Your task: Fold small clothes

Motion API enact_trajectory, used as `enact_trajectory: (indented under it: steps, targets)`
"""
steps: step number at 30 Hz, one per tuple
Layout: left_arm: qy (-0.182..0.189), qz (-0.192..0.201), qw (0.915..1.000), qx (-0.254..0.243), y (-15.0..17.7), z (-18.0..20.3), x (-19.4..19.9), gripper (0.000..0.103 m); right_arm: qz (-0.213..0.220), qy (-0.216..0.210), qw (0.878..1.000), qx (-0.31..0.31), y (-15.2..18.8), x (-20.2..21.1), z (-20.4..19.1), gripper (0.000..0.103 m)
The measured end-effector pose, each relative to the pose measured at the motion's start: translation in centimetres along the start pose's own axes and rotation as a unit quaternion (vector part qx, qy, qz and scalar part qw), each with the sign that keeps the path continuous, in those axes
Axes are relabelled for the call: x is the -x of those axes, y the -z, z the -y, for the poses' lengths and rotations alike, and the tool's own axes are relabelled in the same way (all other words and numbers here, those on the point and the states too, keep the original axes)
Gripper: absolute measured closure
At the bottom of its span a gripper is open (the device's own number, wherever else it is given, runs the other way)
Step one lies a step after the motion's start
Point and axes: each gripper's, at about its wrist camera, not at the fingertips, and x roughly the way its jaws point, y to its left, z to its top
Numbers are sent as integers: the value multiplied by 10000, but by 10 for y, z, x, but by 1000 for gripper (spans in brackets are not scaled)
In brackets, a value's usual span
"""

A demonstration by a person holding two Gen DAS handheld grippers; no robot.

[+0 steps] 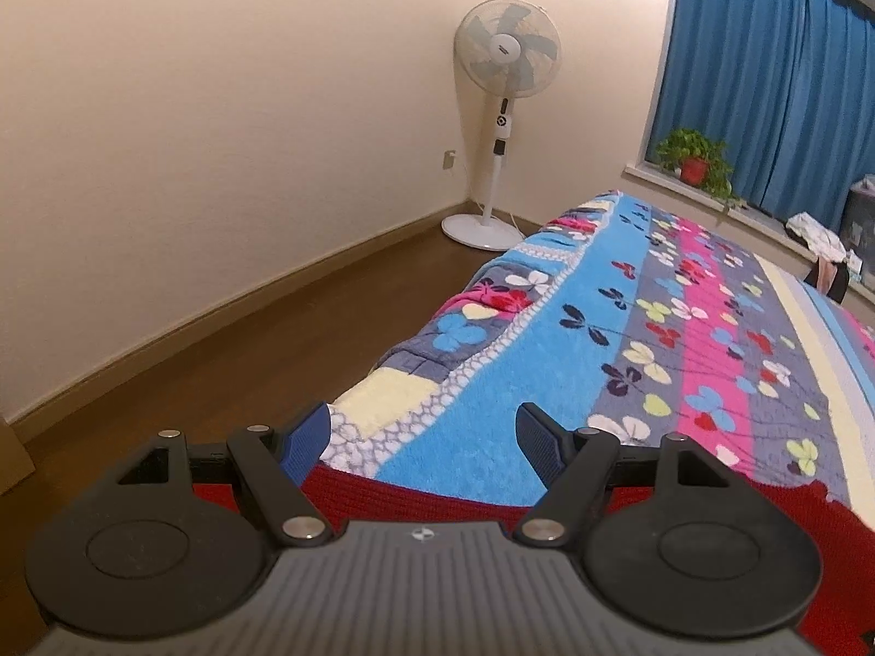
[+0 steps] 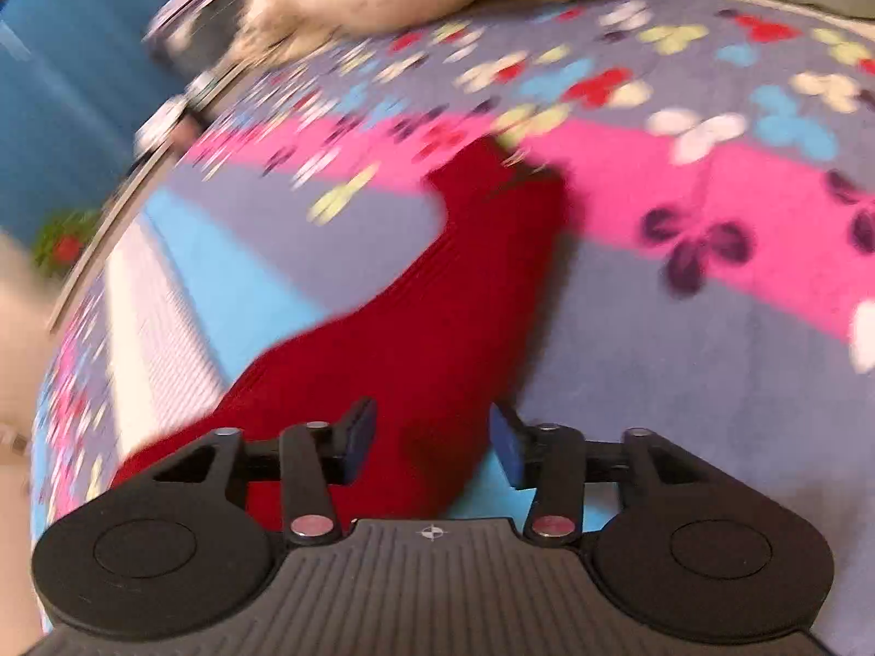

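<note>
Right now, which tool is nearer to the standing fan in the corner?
Left. The left tool points across the bed's edge toward the white standing fan by the wall. The right tool hangs over the red knit garment on the bed, with no fan in its view.

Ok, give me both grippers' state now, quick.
Left gripper: open, empty, above the red garment.
Right gripper: open, pads either side of the red garment, not pressing it.

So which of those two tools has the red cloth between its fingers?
The right tool: the red garment runs up between its open fingers. The left tool frames only the flowered blanket.
</note>
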Motion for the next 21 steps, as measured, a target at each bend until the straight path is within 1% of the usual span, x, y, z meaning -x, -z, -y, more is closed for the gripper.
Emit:
enact_trajectory:
  steps: [2, 3, 4, 7, 8, 9, 10, 11, 12, 13, 14, 15, 16, 17, 18, 19, 20, 21]
  targets:
    - [18, -9, 10000, -57, 2, 3, -1, 24, -144, 207, 9982, -550, -13, -14, 21, 49]
    - [23, -19, 10000, -78, 2, 4, -1, 24, -117, 117, 9967, -794, -21, -20, 28, 49]
    - [34, -30, 9999, -98, 3, 5, -1, 24, -42, 104, 9966, -819, -26, -22, 30, 49]
    - [63, -15, 9998, -208, 6, 10, -1, 24, 370, 184, 9972, -627, -42, -27, 25, 50]
    - [67, -10, 9996, -264, 7, 12, -2, 24, 450, 118, 9975, -527, -40, -33, 18, 56]
    - [71, -6, 9995, -309, 8, 14, -3, 24, 508, -58, 9982, -317, -40, -38, 8, 77]
    - [70, -6, 9994, -344, 9, 16, -4, 24, 651, -289, 9974, -80, -43, -40, -4, 80]
    - [58, -12, 9992, -385, 11, 17, -5, 24, 828, -883, 9920, 370, -42, -35, -23, 80]
    - [53, -21, 9991, -413, 12, 18, -6, 24, 927, -1707, 9761, 974, -36, -24, -42, 81]
    - [51, -29, 9990, -433, 13, 19, -7, 24, 1093, -2396, 9517, 1578, -30, -12, -60, 85]
    - [48, -37, 9989, -458, 14, 20, -8, 24, 1275, -2649, 9359, 1944, -23, -5, -71, 85]
    - [44, -38, 9988, -479, 14, 21, -8, 24, 1297, -2531, 9385, 1958, -19, -7, -75, 83]
    - [44, -37, 9987, -498, 15, 21, -8, 24, 1123, -2281, 9519, 1709, -19, -16, -72, 71]
    - [46, -37, 9986, -516, 15, 21, -8, 24, 893, -1897, 9672, 1431, -21, -29, -67, 64]
    - [55, -37, 9986, -523, 16, 22, -8, 24, 822, -1611, 9746, 1323, -23, -36, -63, 62]
    - [66, -32, 9986, -527, 16, 22, -8, 24, 825, -1471, 9773, 1281, -24, -41, -61, 62]
    - [70, -25, 9986, -531, 16, 22, -8, 24, 776, -1440, 9789, 1228, -26, -45, -59, 62]
    - [74, -15, 9985, -543, 16, 22, -7, 24, 667, -1528, 9793, 1145, -28, -48, -57, 60]
